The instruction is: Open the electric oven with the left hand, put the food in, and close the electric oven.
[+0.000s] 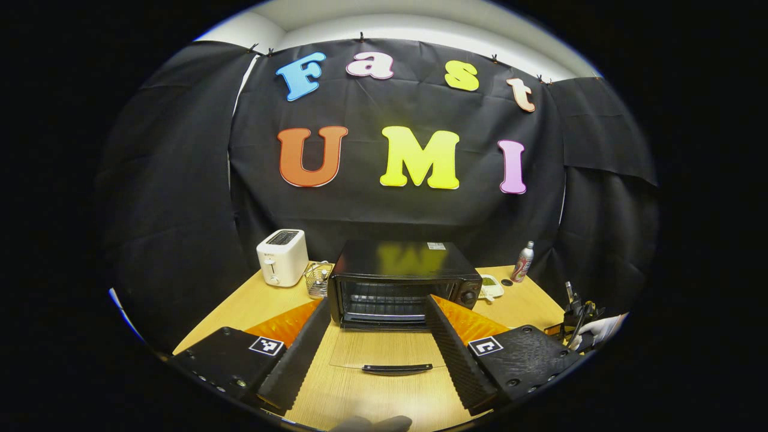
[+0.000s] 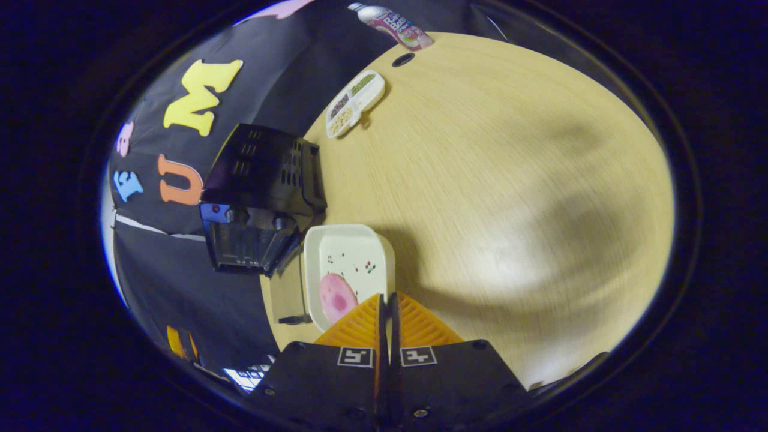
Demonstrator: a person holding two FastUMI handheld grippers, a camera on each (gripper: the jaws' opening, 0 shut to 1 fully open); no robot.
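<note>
Colours and patterns, booth table

Black electric oven (image 1: 396, 282); white toaster (image 1: 282, 257); pale wood-grain table (image 2: 510, 180); white tray (image 2: 351, 264) with small red and dark specks, holding pink food (image 2: 337, 298); silver bottle (image 1: 523, 261) with red label.

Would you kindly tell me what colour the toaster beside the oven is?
White, best seen in the left gripper view: toaster, left of the oven.

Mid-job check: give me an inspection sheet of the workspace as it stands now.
Surface: wooden table, bare at right.
Job's things: oven, door folded down flat; white tray with pink food beside the oven.
Clutter: toaster, wire basket, bottle, snack dish.
Grippers: left tongs open before the oven; right tongs closed at the tray's rim.
Cables: nothing seen.
Surroundings: black cloth wall.
</note>
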